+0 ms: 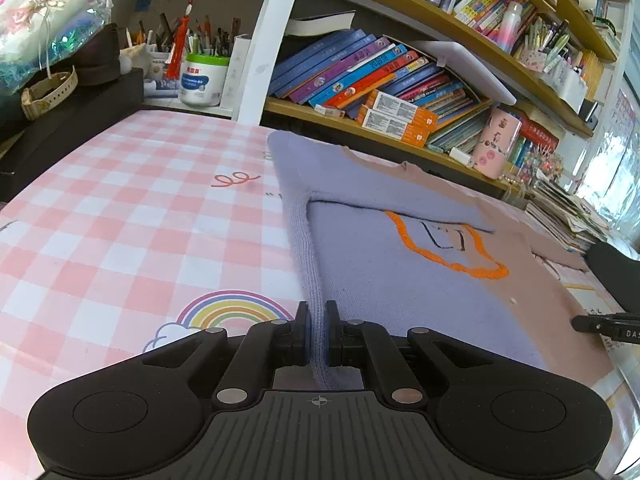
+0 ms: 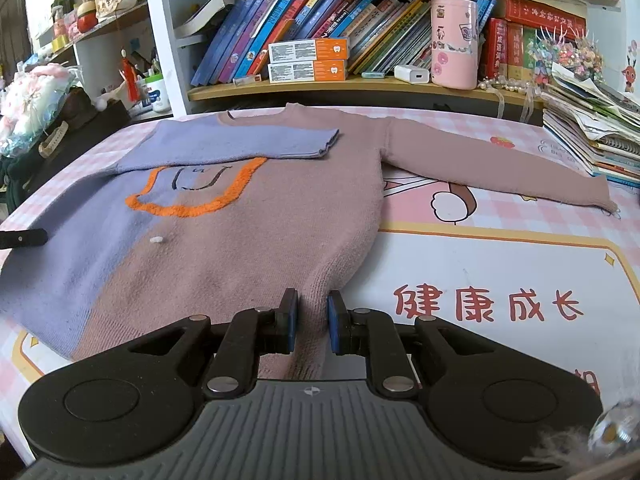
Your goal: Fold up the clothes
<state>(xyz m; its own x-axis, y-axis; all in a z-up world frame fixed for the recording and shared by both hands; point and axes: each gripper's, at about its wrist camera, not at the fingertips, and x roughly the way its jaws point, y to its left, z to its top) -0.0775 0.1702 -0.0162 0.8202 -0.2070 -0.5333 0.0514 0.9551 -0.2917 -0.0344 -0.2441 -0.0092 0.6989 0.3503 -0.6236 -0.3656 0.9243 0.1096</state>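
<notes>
A knit sweater (image 2: 240, 240), half lavender and half dusty pink with an orange outlined motif, lies flat on the pink checked table cover (image 2: 500, 272). Its lavender sleeve (image 2: 240, 140) is folded across the chest, while the pink sleeve (image 2: 500, 164) stretches out to the right. My left gripper (image 1: 319, 332) is shut on the ribbed lavender edge of the sweater (image 1: 400, 280) at its left side. My right gripper (image 2: 313, 320) pinches a raised ridge of the pink hem at the near right corner. A tip of the left gripper (image 2: 24, 238) shows at the sweater's left edge.
A bookshelf full of books (image 2: 320, 20) runs along the table's far edge, with a pink cup (image 2: 454, 40) on it. A stack of papers (image 2: 592, 120) sits at the far right. A pen jar (image 1: 202, 80) and a dark box (image 1: 72, 120) stand at the far left.
</notes>
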